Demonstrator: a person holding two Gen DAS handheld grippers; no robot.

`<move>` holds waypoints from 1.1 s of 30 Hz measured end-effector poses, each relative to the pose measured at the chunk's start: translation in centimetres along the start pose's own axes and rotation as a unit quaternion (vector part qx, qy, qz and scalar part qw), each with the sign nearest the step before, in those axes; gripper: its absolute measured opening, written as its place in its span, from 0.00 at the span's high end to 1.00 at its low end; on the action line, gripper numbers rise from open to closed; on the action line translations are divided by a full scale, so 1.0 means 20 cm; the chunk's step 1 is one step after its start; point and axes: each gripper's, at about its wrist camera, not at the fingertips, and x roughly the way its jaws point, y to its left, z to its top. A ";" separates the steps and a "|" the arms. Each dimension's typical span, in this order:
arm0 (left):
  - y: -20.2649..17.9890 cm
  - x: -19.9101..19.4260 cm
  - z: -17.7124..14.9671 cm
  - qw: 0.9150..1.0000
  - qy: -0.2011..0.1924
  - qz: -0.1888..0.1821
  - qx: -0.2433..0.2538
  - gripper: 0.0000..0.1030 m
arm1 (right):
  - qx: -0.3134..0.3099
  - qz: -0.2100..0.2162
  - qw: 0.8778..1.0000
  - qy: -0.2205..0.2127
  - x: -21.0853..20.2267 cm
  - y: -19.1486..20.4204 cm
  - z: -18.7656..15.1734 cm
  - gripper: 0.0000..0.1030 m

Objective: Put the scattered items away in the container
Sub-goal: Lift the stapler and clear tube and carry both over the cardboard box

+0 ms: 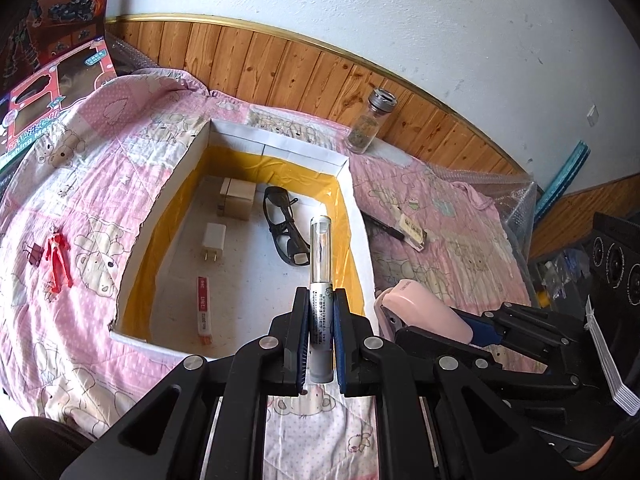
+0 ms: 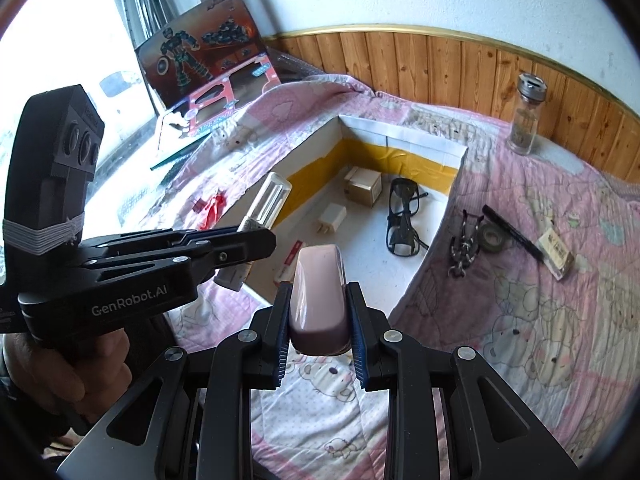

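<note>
A white cardboard box (image 1: 276,146) lined with yellow tape sits on a pink quilt. It holds black glasses (image 1: 282,224), a white charger (image 1: 212,240), a small carton (image 1: 236,198) and a red-white stick (image 1: 203,308). My left gripper (image 1: 320,300) is shut on a silver tube with a clear cap (image 1: 321,248), held above the box's near right corner. My right gripper (image 2: 318,292) is shut on a pink stapler-like case (image 2: 318,280), just before the box's near edge. The left gripper (image 2: 256,240) and its tube (image 2: 270,200) show at the left of the right wrist view.
On the quilt right of the box lie a tape roll (image 2: 491,237), a black pen (image 2: 514,232), a small card box (image 2: 558,254) and a dark clip tool (image 2: 464,248). A glass jar (image 1: 366,120) stands by the wood panelling. A red figure (image 1: 58,260) and binder clip (image 1: 34,254) lie left.
</note>
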 end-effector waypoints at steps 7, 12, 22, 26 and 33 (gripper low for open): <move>0.03 0.09 0.05 1.000 0.012 0.001 -0.006 0.89 | 0.001 -0.005 1.000 0.005 0.07 -0.05 0.06 0.73; 0.06 0.16 0.10 1.000 0.017 0.002 -0.012 0.89 | 0.002 -0.004 1.000 0.011 0.14 -0.08 0.10 0.73; 0.15 0.29 0.19 0.999 0.035 0.001 -0.034 0.89 | -0.005 -0.001 0.999 0.032 0.27 -0.11 0.14 0.73; 0.16 0.34 0.22 0.998 0.044 0.001 -0.035 0.89 | -0.010 -0.001 0.999 0.040 0.32 -0.11 0.15 0.73; 0.18 0.40 0.29 0.998 0.050 0.001 -0.035 0.89 | -0.027 0.000 0.998 0.056 0.39 -0.09 0.16 0.73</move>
